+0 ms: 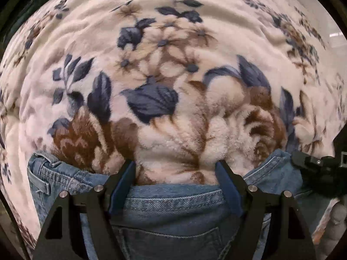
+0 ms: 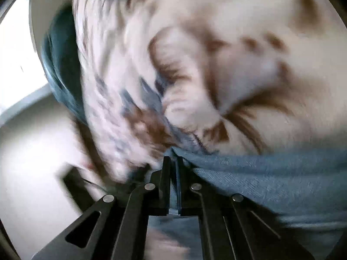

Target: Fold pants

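Two tools work at the waist end of a pair of blue denim pants (image 1: 173, 201) that lies on a plush blanket (image 1: 164, 49). The left tool (image 1: 175, 168) points down over the waistband, its jaws spread wide; blue-padded fingers (image 1: 123, 182) stand on either side of the band's middle and press on nothing. Thick fleece swells up between and beyond the fingers, right against the band's top edge.

At the right edge of the left view the right tool (image 1: 314, 164) shows as a dark block at the waistband's corner, with part of a pale gloved hand (image 1: 336, 218) below it. In its own blurred view the right tool (image 2: 173, 162) is clenched, its black fingers almost meeting on a pinched peak of denim (image 2: 271, 177) at the fabric's edge.

Stitched seams, a belt loop (image 1: 46, 158) and the curved top of a back pocket (image 1: 164, 234) mark the woven jeans. Cream pile with navy leaves and brown flowers covers the deep, rumpled blanket. Beyond its edge in the right view lie a dark teal cloth (image 2: 60, 65) and a pale floor (image 2: 32, 151).
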